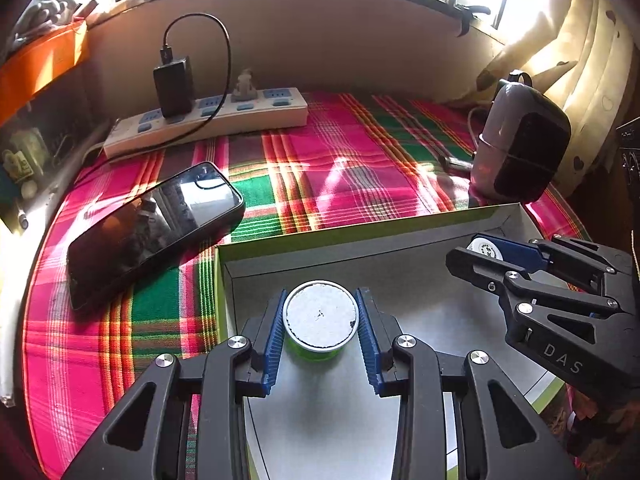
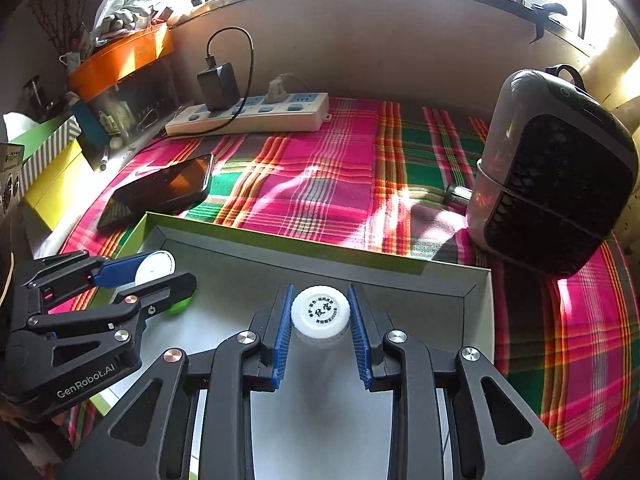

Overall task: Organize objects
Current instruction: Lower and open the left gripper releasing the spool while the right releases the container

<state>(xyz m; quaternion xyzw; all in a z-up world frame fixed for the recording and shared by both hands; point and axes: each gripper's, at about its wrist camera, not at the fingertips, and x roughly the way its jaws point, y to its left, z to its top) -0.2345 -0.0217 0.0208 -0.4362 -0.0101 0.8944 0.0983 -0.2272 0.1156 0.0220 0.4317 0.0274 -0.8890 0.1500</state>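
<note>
Both grippers were over the open box, a shallow tray with a lime-green outside and a grey floor that filled the lower middle of each wrist view. The left gripper had its blue fingers pinching a green jar with a white lid, low over the box floor at the lower centre of the left wrist view; whether its base touched the floor could not be told. The right gripper had its fingers pinching a small clear bottle with a printed white cap at the lower centre of the right wrist view, likewise inside the box walls. Judged from this, the placing of these two items was nearly done but neither had been let go, and nothing else lay in the box. Left on the plaid cloth were the phone at the left, the power strip with its charger at the upper left, and the small heater at the right; which of them belonged in the box was unclear.
</note>
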